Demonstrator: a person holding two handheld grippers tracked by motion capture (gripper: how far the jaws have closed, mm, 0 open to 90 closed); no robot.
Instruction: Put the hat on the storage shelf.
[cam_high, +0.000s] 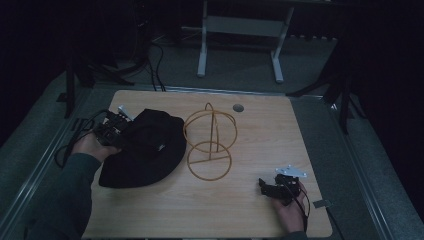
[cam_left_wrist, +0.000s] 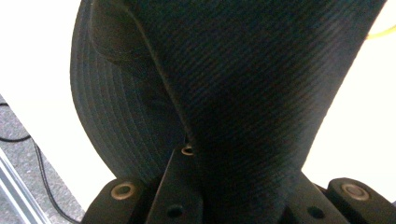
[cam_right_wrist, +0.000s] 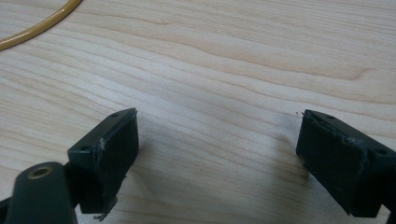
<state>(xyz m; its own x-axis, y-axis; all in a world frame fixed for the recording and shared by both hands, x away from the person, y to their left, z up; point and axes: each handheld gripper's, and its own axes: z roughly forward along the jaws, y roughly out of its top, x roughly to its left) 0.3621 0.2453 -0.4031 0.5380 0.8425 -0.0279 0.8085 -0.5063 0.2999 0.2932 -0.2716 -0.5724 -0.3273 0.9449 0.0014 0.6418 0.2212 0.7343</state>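
Closest to me, at the near right of the wooden table (cam_high: 260, 145), the person's right hand (cam_high: 290, 212) rests on the tabletop holding the right gripper (cam_high: 265, 186). Its jaws stand wide apart with nothing between them but bare wood grain (the right gripper view makes that plain), and a yellow curve of wire crosses the corner of that view.

Over on the left, the person's left hand (cam_high: 90, 146) in a dark sleeve holds the left gripper (cam_high: 121, 131) against the edge of a black bucket hat (cam_high: 145, 150). In the left gripper view the hat's ribbed cloth runs down between the two jaws, which are clamped on it, the fabric bunched there. The hat itself lies on the left part of the table, its brim spread toward the near edge.

Just right of the hat, about mid-table, stands a yellow wire hat stand (cam_high: 210, 142): a ring base flat on the wood, an upright post and hoops above. The brim lies just beside the ring.

Farther back, near the far edge, is a small round grommet (cam_high: 238, 107). Beyond the table stand white frame legs (cam_high: 202, 50) on a dark floor.
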